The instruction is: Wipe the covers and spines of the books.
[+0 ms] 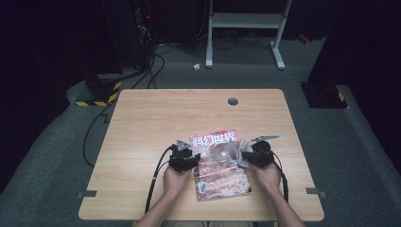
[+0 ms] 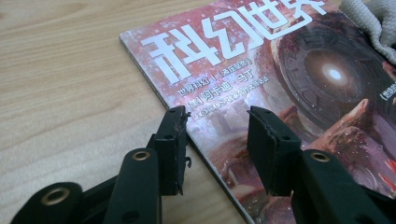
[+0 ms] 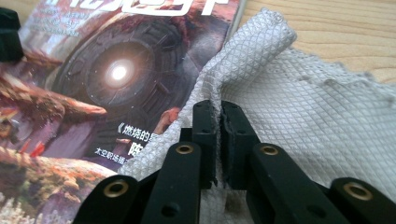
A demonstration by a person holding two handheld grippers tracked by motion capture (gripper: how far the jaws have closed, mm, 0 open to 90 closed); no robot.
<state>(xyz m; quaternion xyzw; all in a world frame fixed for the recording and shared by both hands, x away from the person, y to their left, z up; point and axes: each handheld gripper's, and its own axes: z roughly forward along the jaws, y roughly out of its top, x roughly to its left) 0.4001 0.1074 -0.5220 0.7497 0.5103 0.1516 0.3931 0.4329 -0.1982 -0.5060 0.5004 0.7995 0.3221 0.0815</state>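
High view: a magazine (image 1: 220, 165) with a reddish science-fiction cover and white Chinese title characters lies flat on the near half of the wooden table (image 1: 156, 118), between the person's two hands. The left gripper (image 1: 191, 158) sits at the magazine's left edge, and the right gripper (image 1: 246, 153) at its right edge, with a white waffle-weave cloth (image 1: 243, 150) bunched at its tip.

Left gripper view: the left gripper (image 2: 217, 126) has its jaws partly open, a clear gap between them. One jaw stands over the bare table just beside the magazine's (image 2: 280, 79) spine edge, the other over the cover, so they straddle that edge without pinching it. A corner of the cloth (image 2: 369, 18) shows at the top right.

Right gripper view: the right gripper (image 3: 219, 116) has its jaws drawn narrow, pinching a raised fold of the cloth (image 3: 303, 107). The cloth drapes partly over the magazine's (image 3: 93, 70) right side and partly on the table (image 3: 336, 28).

No container is on the table.
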